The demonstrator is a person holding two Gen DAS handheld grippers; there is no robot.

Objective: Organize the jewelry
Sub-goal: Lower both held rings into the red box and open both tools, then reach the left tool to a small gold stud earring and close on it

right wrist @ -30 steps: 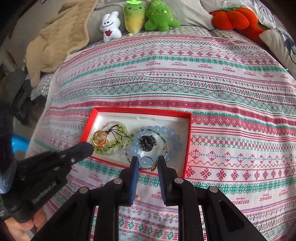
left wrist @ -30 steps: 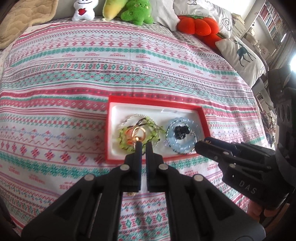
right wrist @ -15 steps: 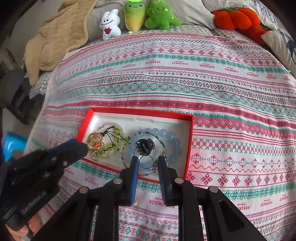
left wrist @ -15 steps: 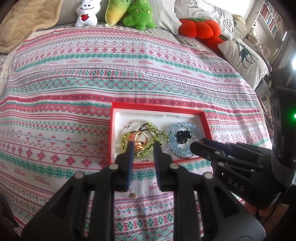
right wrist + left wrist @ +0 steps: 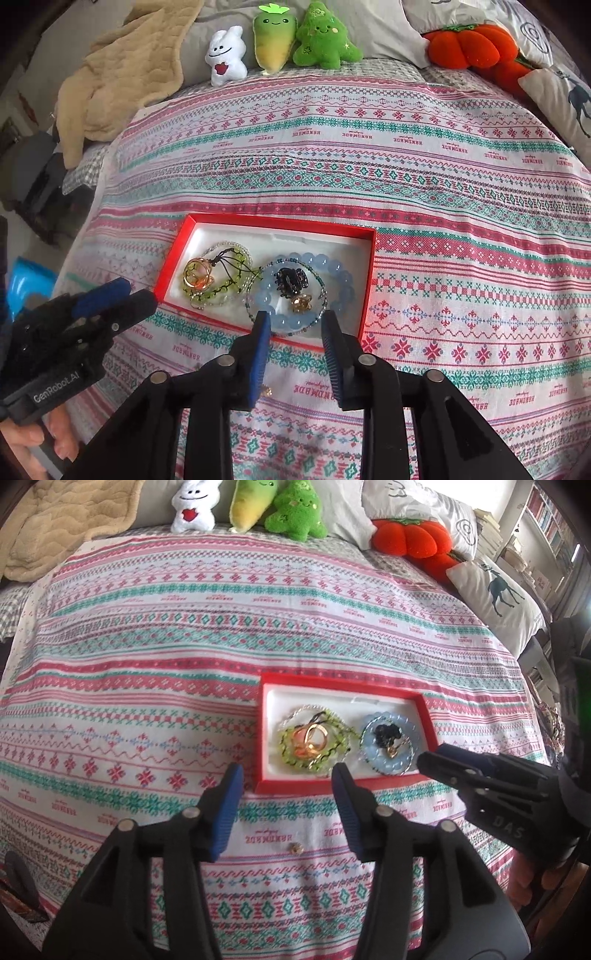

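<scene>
Jewelry box [image 5: 343,787] just beyond left hand-held gripper [image 5: 286,779]

Bedroom: bed [image 5: 258,635], plush toys [image 5: 317,40]

A bedspread [image 5: 424,177] banded in pink, teal and white geometric stripes carries a red box [image 5: 369,280] with a white lining. Inside lie a yellow-green bead bracelet [image 5: 225,284] strung on black cord, gold rings [image 5: 197,277], a pale blue bead bracelet [image 5: 332,269], a black clip [image 5: 290,278] and a gold charm [image 5: 301,302]. A small gold piece [image 5: 295,847] sits on the cloth. Both tools are black with blue pads [image 5: 225,805]. Along the far edge: a white plush toy [image 5: 225,57] with a red heart, a yellow-green plush carrot [image 5: 273,37], a green plush tree [image 5: 325,37], an orange plush pumpkin [image 5: 469,44], a beige quilted blanket [image 5: 125,70] and a white pillow [image 5: 498,594] printed with a dark teal deer.
</scene>
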